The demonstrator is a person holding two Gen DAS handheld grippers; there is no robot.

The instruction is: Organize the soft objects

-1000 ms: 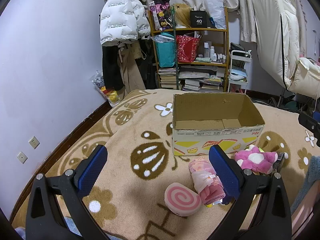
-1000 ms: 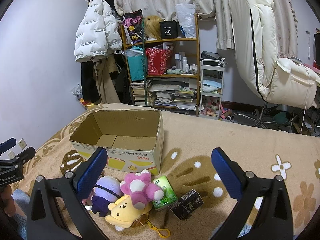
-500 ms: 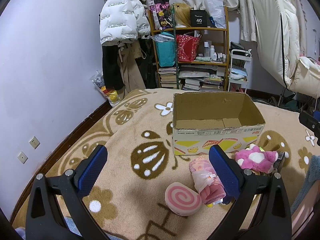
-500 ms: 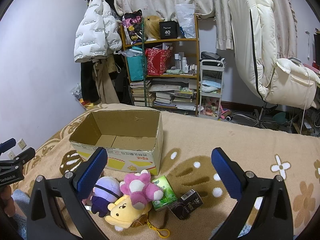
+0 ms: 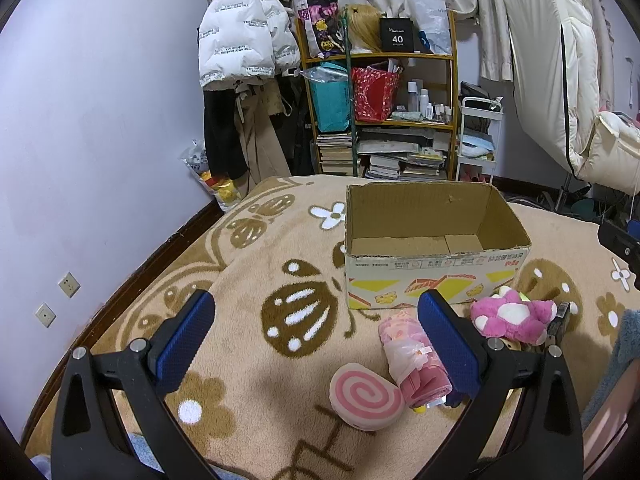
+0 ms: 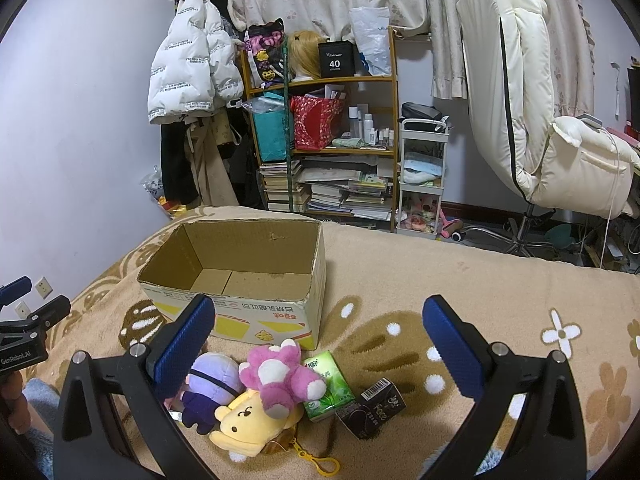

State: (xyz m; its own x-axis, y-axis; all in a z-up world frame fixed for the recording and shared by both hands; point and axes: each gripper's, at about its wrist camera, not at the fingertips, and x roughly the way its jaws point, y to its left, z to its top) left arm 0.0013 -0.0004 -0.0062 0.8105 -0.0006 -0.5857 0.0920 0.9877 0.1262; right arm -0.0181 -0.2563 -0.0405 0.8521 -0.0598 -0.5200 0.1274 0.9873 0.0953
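Observation:
An open, empty cardboard box stands on the tan flowered blanket. In front of it lie a pink swirl cushion, a pink rolled bundle, a pink plush, a purple plush and a yellow bear plush. My left gripper is open and empty above the blanket, left of the swirl cushion. My right gripper is open and empty above the plush pile.
A green tissue pack and a small black carton lie right of the plushes. A cluttered shelf, a hanging white jacket and a cream chair stand beyond the bed. The wall runs along the left.

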